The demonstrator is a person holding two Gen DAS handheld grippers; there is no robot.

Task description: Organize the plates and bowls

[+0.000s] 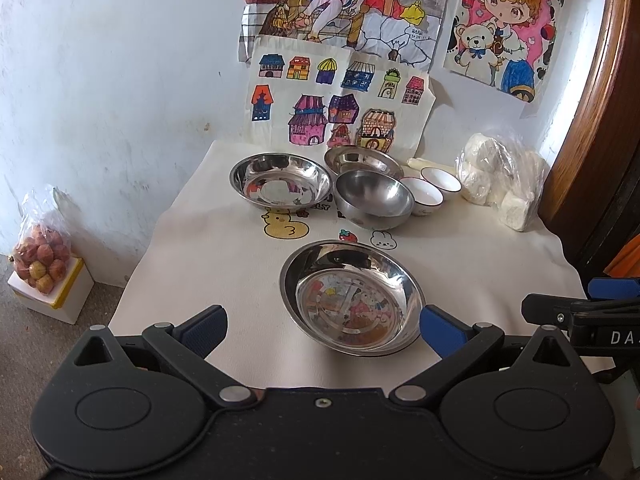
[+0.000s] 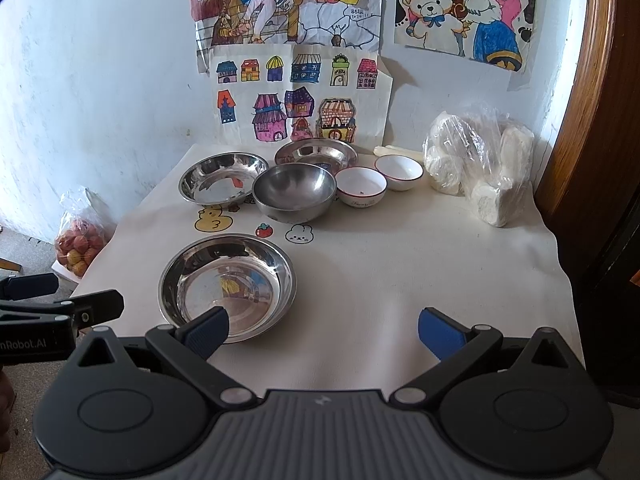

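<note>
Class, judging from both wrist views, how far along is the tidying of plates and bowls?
Done: nothing stacked. In hand: nothing; left gripper and right gripper are open above the near steel plate. Left: the deep steel bowl and two white ceramic bowls sit separately.

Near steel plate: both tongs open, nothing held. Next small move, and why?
Probably ease the left tongs forward onto the near steel plate's front rim: they're open and almost straddle it, and it sits apart from the other dishes. The right tongs are open too, offset to its right.
</note>
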